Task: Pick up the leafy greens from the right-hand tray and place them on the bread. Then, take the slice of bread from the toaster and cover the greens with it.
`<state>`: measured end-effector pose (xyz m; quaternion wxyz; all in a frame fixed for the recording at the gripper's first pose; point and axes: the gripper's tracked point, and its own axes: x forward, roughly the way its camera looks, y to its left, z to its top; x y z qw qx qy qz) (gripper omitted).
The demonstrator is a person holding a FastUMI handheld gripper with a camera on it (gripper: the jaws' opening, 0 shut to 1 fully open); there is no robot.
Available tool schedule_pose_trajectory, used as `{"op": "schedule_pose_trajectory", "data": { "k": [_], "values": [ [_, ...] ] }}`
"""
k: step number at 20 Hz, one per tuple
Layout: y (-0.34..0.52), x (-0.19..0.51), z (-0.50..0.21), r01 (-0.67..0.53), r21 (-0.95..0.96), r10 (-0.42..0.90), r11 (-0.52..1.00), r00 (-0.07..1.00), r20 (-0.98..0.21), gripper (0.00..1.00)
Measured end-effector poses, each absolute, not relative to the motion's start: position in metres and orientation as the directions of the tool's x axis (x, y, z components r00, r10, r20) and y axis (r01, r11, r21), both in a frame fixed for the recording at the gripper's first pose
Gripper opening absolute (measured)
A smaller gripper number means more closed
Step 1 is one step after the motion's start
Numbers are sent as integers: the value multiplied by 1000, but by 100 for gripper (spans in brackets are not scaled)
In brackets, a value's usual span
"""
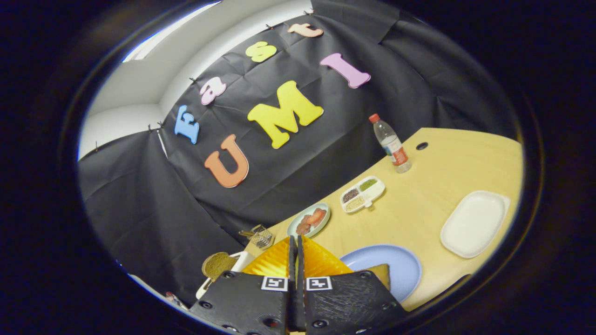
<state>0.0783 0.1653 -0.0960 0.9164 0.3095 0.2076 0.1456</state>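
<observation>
Pale wood made up the counter (433,209), which ran off at a tilt beyond the tool (296,244). The tool's two fingers were pressed together with nothing between them, hovering above the near edge of the counter. Just beside them lay a blue plate (396,265) carrying a slice of bread (381,273), partly hidden by the tool's body. On the other side a second brown slice (217,265) stood up out of a white toaster (237,263). Beyond the fingertips sat a small wire rack (260,236), then a round plate of reddish food (309,219), and further on a divided white dish (363,194) with dark, green and pale fillings. A white tray (474,223) lay bare, well apart from the blue plate. I could not make out the leafy greens. A red-capped bottle (391,144) stood upright near the black cloth wall (139,195).
</observation>
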Motion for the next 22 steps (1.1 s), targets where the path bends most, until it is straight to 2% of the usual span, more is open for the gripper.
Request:
{"op": "schedule_pose_trajectory", "data": {
  "k": [3,8,18,20,22],
  "values": [
    [178,78,-120,-103,687,418,719,854,-309,0],
    [141,82,-152,-2,701,346,714,871,-350,0],
    [87,68,-198,82,595,248,799,858,-451,0],
    [84,68,-199,64,550,235,833,859,-456,2],
    [79,66,-198,41,510,228,859,862,-452,15]
  ]
}}
